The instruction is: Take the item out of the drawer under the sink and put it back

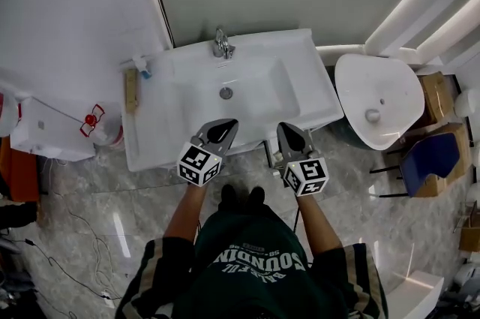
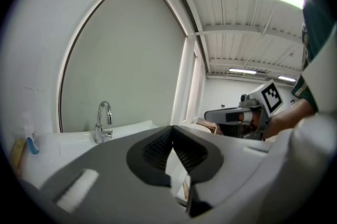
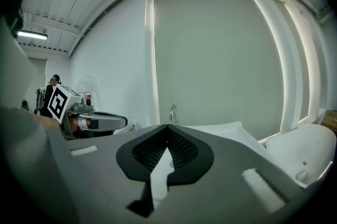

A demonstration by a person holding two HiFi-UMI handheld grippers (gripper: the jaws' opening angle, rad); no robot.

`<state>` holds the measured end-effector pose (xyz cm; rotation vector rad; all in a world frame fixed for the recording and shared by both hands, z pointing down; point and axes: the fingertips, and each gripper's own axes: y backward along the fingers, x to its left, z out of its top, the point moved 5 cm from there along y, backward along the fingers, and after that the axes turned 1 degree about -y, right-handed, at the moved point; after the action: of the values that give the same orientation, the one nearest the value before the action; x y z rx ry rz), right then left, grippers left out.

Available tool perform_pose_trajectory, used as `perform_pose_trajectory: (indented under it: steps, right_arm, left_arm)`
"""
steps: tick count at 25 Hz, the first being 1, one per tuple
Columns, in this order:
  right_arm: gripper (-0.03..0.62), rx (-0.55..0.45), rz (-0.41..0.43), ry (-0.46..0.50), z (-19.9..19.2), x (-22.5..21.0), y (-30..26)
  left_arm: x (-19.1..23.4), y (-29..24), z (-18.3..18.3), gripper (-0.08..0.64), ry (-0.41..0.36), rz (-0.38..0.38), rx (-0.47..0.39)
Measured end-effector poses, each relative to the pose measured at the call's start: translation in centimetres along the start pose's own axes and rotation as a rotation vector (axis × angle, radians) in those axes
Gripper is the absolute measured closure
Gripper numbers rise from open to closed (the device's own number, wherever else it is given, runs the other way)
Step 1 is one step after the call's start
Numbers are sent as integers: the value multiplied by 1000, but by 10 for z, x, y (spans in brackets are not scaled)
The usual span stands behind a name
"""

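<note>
The white sink [image 1: 300,88] with its chrome faucet [image 1: 221,46] stands in front of me against the wall. No drawer or item shows in any view; the space under the sink is hidden by the basin. My left gripper [image 1: 223,127] hovers over the sink's front rim, shut and empty. My right gripper [image 1: 287,131] hangs beside it at the same rim, shut with nothing in it. In the left gripper view the jaws [image 2: 171,128] meet, pointing toward the faucet [image 2: 102,122]. The right gripper view shows closed jaws [image 3: 167,126] and the faucet [image 3: 172,112].
A white toilet-like bowl [image 1: 379,100] stands right of the sink, with a blue chair [image 1: 427,160] and cardboard boxes [image 1: 436,96] beyond it. A wooden block [image 1: 132,90] and a blue-tipped brush [image 1: 145,72] lie on the sink's left ledge. A white unit [image 1: 45,131] sits at left.
</note>
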<state>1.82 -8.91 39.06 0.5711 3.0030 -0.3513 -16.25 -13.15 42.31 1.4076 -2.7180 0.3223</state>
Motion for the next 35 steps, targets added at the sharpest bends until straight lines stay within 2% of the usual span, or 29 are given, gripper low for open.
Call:
perform_pose_trajectory:
  steps: [17, 23, 29, 35]
  right_arm:
    - [591, -31, 43, -11, 9, -17, -25]
    - [591, -22, 28, -33, 3, -34, -19]
    - [591, 6, -33, -75, -26, -62, -6]
    - [591, 84, -84, -169, -87, -79, 17]
  left_arm:
    - [13, -16, 12, 509, -11, 41, -3]
    - [2, -34, 8, 509, -1, 18, 14]
    - [-18, -58, -15, 509, 12, -38, 70]
    - [-44, -76, -58, 509, 34, -112, 170]
